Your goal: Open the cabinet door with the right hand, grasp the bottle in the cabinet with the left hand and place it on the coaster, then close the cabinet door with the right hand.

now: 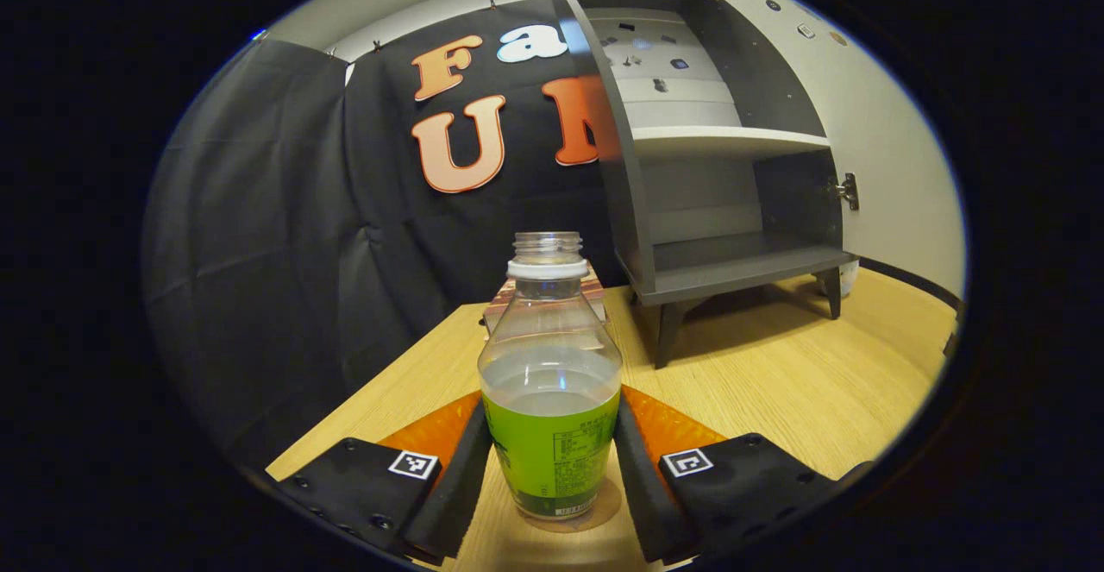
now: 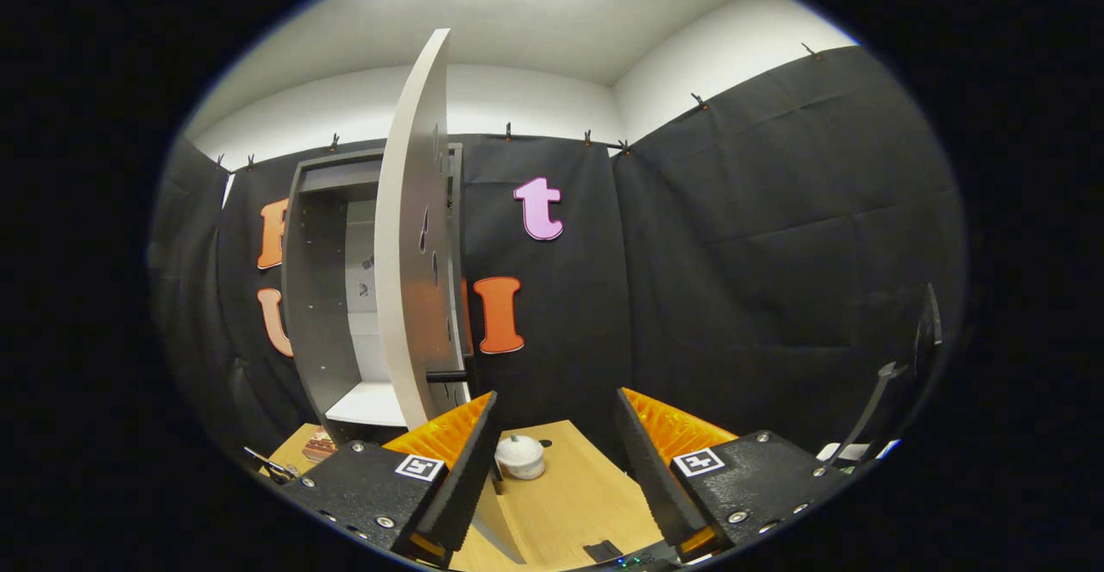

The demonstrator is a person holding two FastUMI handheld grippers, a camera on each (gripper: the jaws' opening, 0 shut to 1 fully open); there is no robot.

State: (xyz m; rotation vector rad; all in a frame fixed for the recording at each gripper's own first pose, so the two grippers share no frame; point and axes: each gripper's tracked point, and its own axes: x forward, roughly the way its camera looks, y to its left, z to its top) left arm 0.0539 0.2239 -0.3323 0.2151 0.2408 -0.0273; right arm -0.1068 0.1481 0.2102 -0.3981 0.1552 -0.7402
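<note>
Bottle point(image 1: 549, 382) between released left tongs point(image 1: 549, 477), right tongs point(image 2: 552, 460) spread, cabinet door point(image 2: 414, 235) ajar

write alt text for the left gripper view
A clear bottle with a green label and no cap stands on the wooden table between the fingers of the left gripper. Behind it to the right, the grey cabinet stands open, shelves bare.

I see even, fairly bright overhead light in both views; the ceiling glares white at the top of the right gripper view. The cabinet point(image 1: 716, 166) casts a soft shadow on the worktop point(image 1: 776, 374). Fisheye distortion bows the cabinet door point(image 2: 414, 235). Focus is sharp throughout.
</note>
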